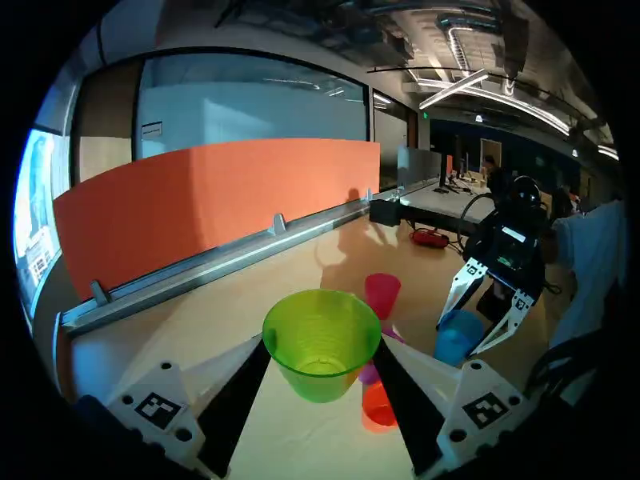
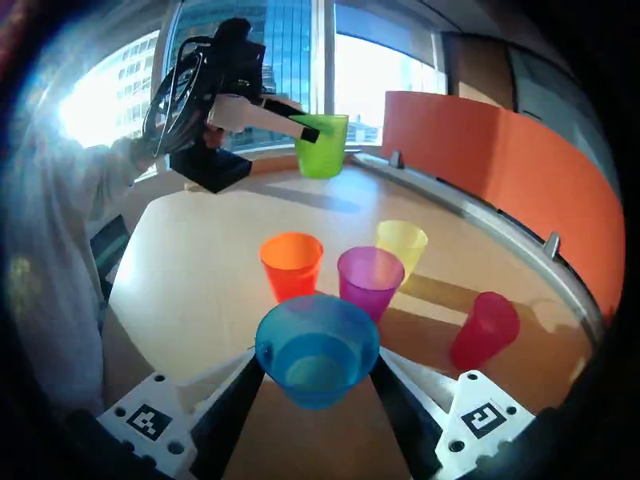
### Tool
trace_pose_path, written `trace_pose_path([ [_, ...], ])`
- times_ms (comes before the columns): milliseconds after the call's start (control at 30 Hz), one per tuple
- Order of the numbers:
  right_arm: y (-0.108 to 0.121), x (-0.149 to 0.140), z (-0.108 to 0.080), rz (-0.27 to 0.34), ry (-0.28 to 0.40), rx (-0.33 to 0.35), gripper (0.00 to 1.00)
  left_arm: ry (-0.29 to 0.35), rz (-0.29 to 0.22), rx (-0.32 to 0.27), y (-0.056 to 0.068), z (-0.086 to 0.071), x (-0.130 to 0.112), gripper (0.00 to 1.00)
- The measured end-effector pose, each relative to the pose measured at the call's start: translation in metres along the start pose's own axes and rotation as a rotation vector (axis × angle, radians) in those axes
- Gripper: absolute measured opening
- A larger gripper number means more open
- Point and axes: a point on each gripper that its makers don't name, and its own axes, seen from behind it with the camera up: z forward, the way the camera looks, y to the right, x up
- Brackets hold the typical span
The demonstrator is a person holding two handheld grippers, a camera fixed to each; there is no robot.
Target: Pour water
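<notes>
**Two cups held, four waiting on the table**

The left gripper [image 1: 322,346] is partly closed around a green cup [image 1: 320,368]. Both fingers press its sides, and the cup stands straight up. The right gripper [image 2: 317,356] hugs a blue cup [image 2: 317,380] the same way, also straight up. I cannot tell for sure if either cup has water in it.

Just past the blue cup, an orange cup [image 2: 291,268] and a purple cup [image 2: 370,282] stand side by side on the wooden table [image 2: 192,272]. A yellow cup [image 2: 402,242] stands right behind the purple one. A red cup [image 2: 486,328] stands apart, closer to the orange wall [image 2: 512,168]. Big windows [image 2: 360,80] shine far back.
</notes>
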Motion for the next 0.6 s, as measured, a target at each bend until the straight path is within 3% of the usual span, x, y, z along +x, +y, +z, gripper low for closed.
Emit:
trace_pose_path([
  [367,0.013,0.037,-0.038,0.071,0.138,-0.084,0.89,0.062,-0.009,-0.002,0.021,-0.008,0.017,0.86],
  [600,0.022,0.062,-0.058,0.085,0.225,-0.132,0.89,0.104,-0.014,-0.002,0.035,-0.01,0.025,0.86],
])
